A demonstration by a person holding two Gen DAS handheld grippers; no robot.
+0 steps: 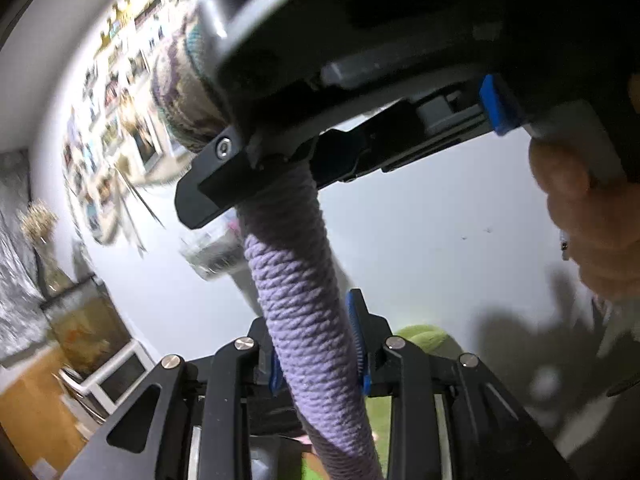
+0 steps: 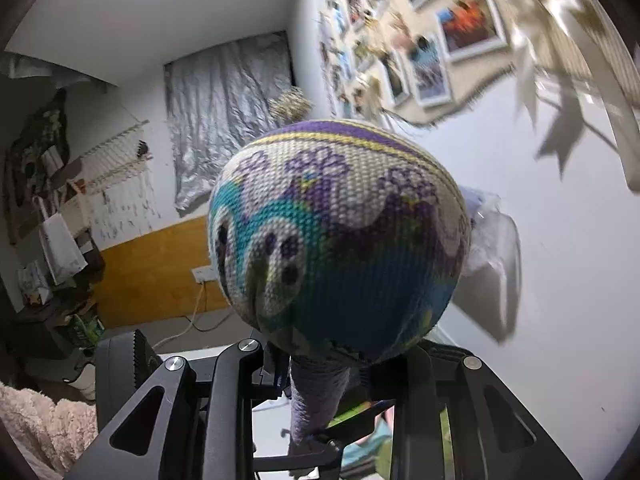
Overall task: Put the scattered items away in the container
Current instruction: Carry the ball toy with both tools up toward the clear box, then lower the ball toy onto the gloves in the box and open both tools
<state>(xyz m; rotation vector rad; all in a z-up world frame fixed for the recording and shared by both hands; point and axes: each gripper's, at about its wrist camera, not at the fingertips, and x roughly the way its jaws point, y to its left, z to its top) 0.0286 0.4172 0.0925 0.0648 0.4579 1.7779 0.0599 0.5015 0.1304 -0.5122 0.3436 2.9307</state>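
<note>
Knitted toy [image 2: 340,236], with a round patterned head and a lilac yarn-wound stem [image 1: 308,320]: we clamp our left gripper [image 1: 318,354] and right gripper [image 2: 320,372] on the stem, aloft.

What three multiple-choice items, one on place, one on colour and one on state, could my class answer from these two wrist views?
1. Where does the yarn-wrapped handle sit in the left wrist view?
A. Between the left gripper's fingers
B. Flat on a table
C. Inside a box

2. What colour is that handle?
A. Red
B. Lilac
C. Black

3. What is the state of the right gripper?
A. Wide open and empty
B. Out of view
C. Shut on the handle below the knitted ball

Answers:
1 A, the left gripper's blue pads flank the handle.
2 B, the yarn is pale purple throughout.
3 C, the handle rises from between its fingers to the ball.
</note>
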